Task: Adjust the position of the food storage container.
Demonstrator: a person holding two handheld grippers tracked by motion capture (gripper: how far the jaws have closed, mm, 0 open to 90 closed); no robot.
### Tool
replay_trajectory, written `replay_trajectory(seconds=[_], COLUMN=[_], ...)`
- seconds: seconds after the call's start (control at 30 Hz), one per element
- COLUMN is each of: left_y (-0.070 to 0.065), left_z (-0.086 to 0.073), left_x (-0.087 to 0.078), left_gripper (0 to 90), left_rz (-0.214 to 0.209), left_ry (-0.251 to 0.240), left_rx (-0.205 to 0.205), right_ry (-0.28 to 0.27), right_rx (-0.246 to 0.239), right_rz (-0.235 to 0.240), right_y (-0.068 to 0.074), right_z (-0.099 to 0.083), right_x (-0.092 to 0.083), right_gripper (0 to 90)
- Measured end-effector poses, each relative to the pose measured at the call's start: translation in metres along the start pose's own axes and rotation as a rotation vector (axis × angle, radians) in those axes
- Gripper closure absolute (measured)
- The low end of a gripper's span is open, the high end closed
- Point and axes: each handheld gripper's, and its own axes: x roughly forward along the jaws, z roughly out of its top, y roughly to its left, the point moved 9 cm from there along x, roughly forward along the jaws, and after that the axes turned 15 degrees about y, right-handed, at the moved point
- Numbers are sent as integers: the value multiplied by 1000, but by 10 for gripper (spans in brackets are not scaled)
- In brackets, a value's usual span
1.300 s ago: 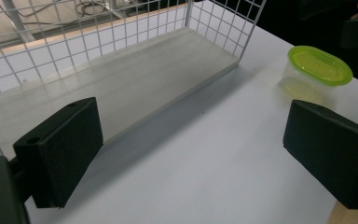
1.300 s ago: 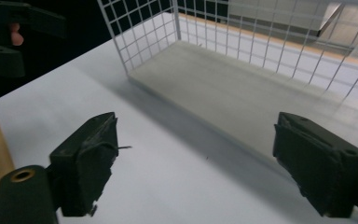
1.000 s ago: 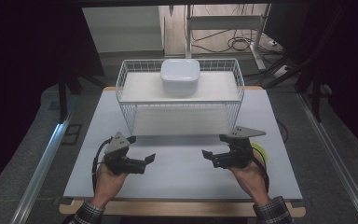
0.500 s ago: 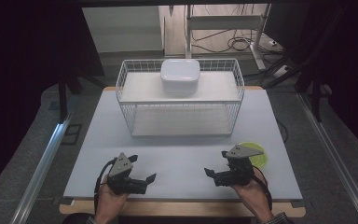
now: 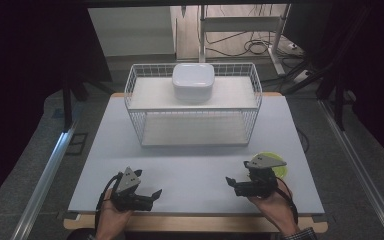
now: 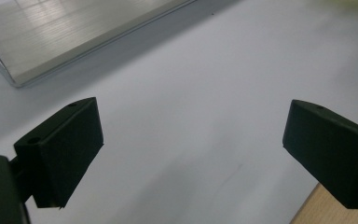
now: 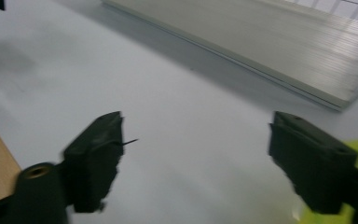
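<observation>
L gripper [image 5: 152,194] sits low at near-left of table [image 5: 190,165], jaws wide w/ nothing btwn, R gripper [image 5: 231,182] near-right, jaws apart & just been closing, empty, yellow-green disc [image 5: 275,165] just beside it.

Dim surroundings, blurred right gripper view

Container [image 5: 193,81] atop wire rack [image 5: 145,131], disc [image 5: 279,169] before it, rightward.
</observation>
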Motion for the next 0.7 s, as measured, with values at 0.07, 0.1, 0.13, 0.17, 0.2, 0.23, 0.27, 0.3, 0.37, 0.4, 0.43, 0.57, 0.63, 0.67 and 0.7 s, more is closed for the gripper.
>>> replay_trajectory(seconds=[0.07, 0.1, 0.13, 0.17, 0.2, 0.23, 0.27, 0.3, 0.37, 0.4, 0.43, 0.57, 0.63, 0.67, 0.7], left_y=[1, 1, 1, 2, 3, 3, 3, 3, 4, 4, 4, 4, 4, 4, 4], left_z=[-2, -3, -4, -4, -5, -6, -6, -6, -7, -7, -7, -8, -8, -9, -9], left_x=[0, 0, 0, 1, 1, 1, 1, 1, 1, 1, 2, 3, 4, 4, 4], left_gripper=[48, 48, 48, 48, 48, 48, 48, 48, 48, 48, 48, 48, 48, 48, 48], left_rz=[3, 4, 4, 3, 1, -1, -2, -3, -8, -9, -10, -16, -17, -18, -18], left_ry=[7, 11, 13, 16, 19, 19, 19, 20, 19, 20, 22, 33, 36, 37, 37], left_rx=[0, 0, -2, -4, -8, -11, -13, -14, -19, -20, -21, -22, -24, -25, -26], right_ry=[16, 27, 31, 36, 42, 50, 52, 54, 58, 58, 60, 44, 37, 30, 23], right_rx=[20, 31, 37, 40, 46, 48, 49, 52, 61, 67, 75, 104, 116, 123, 136], right_rz=[-7, -14, -17, -18, -21, -28, -33, -36, -44, -49, -54, -77, -100, -101, -100], right_y=[-7, -12, -15, -17, -19, -23, -25, -26, -30, -32, -34, -43, -49, -52, -54], right_z=[-4, -6, -8, -10, -12, -14, -15, -16, -18, -19, -20, -22, -24, -24, -25], right_x=[-4, -5, -7, -8, -9, -11, -12, -13, -15, -16, -17, -23, -27, -29, -31], right_gripper=[291, 335, 369, 395, 427, 469, 495, 518, 554, 572, 585, 620, 640, 653, 668])
